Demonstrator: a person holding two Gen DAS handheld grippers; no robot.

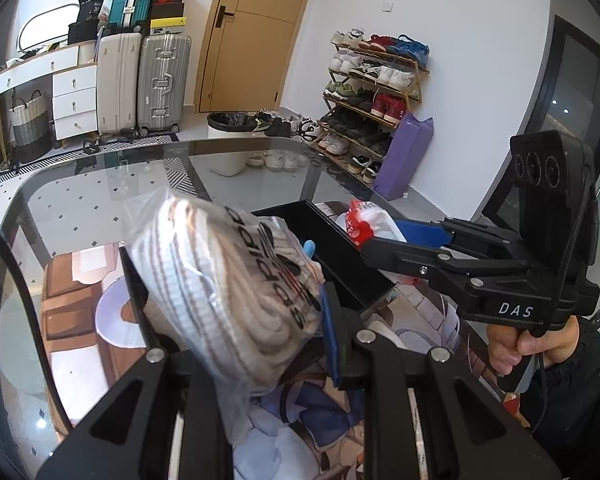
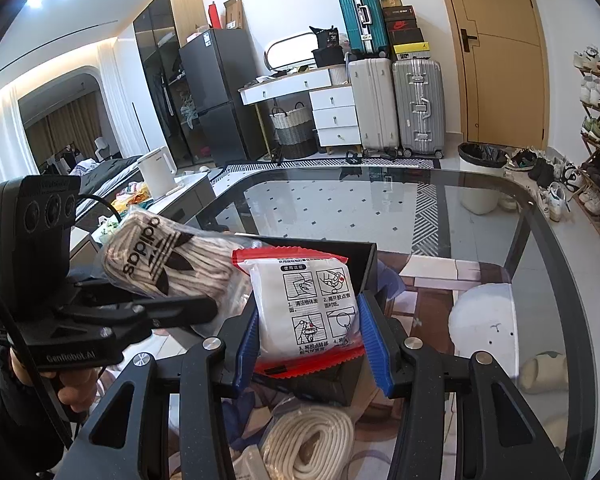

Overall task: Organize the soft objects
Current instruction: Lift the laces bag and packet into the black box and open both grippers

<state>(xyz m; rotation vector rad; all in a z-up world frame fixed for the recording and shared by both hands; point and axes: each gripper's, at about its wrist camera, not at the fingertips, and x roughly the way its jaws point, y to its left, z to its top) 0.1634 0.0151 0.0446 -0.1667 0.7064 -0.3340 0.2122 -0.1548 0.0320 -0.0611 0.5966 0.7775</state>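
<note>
Left wrist view: the left gripper (image 1: 256,300) is clamped on a clear bag of striped socks (image 1: 220,280) (black logo on the wrap), held above the black box (image 1: 332,252) on the glass table (image 1: 100,184).
Right wrist view: the right gripper (image 2: 308,328) has its blue pads (image 2: 374,340) pressed on a red-edged white packet (image 2: 304,304), raised over the same box, just beside the sock bag; a coiled white rope (image 2: 308,440) lies on the table below.
</note>
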